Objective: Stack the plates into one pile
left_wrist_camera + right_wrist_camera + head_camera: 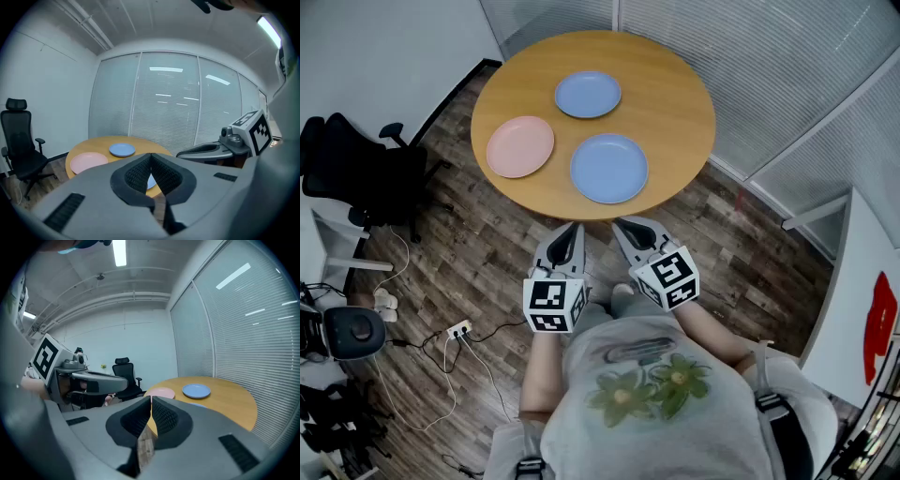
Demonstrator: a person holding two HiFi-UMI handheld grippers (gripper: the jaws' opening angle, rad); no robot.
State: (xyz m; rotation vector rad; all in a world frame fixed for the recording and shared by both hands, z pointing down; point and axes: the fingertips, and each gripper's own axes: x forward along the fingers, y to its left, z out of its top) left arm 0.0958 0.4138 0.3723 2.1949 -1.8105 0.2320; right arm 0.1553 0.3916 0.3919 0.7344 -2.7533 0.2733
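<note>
Three plates lie apart on the round wooden table [675, 103]: a pink plate [520, 146] at the left, a small blue plate [588, 94] at the back, and a larger blue plate [609, 168] nearest me. The left gripper [573, 230] and right gripper [622, 226] hover side by side just short of the table's near edge, both shut and empty. In the left gripper view, the pink plate [89, 161] and small blue plate [122, 150] show beyond the closed jaws. From the right gripper view, the pink plate [162, 393] and small blue plate [196, 390] are visible.
A black office chair [366, 173] stands left of the table. Cables and a power strip [459, 330] lie on the wood floor at the left. Glass walls with blinds [750, 56] run behind the table. A white cabinet edge [862, 309] is at the right.
</note>
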